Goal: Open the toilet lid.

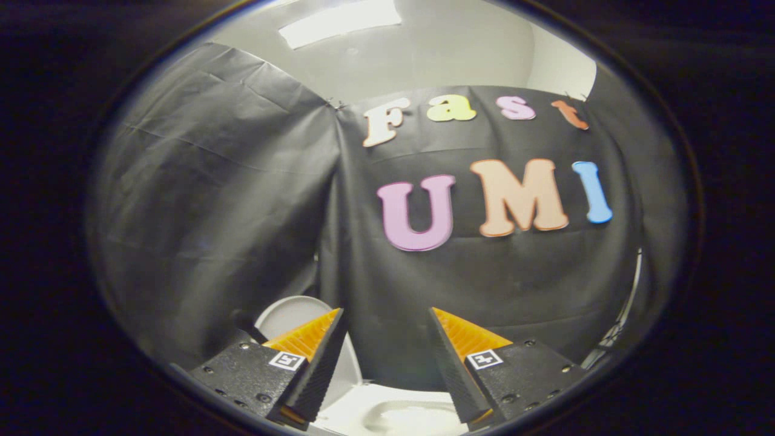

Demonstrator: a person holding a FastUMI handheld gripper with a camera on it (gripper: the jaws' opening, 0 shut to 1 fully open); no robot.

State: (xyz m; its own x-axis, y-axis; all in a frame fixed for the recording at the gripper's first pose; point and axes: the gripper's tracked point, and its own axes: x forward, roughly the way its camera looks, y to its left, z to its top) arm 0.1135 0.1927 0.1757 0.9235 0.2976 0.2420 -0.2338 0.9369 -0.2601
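Observation:
My gripper [386, 311] is open, with nothing held between its black and orange fingers [315, 354]. The white toilet lid [289, 313] stands upright against the black cloth wall, partly hidden behind the left finger. Its lower edge shows again just right of that finger. Below and between the fingers lies the white toilet seat and bowl rim [393, 413], seen from above. Neither finger touches the lid or the seat.
Black cloth walls [212, 200] close in the booth on the left and straight ahead, meeting in a corner behind the lid. A white ceiling with a light panel [339, 21] is overhead. A pale frame [629, 303] shows at the far right.

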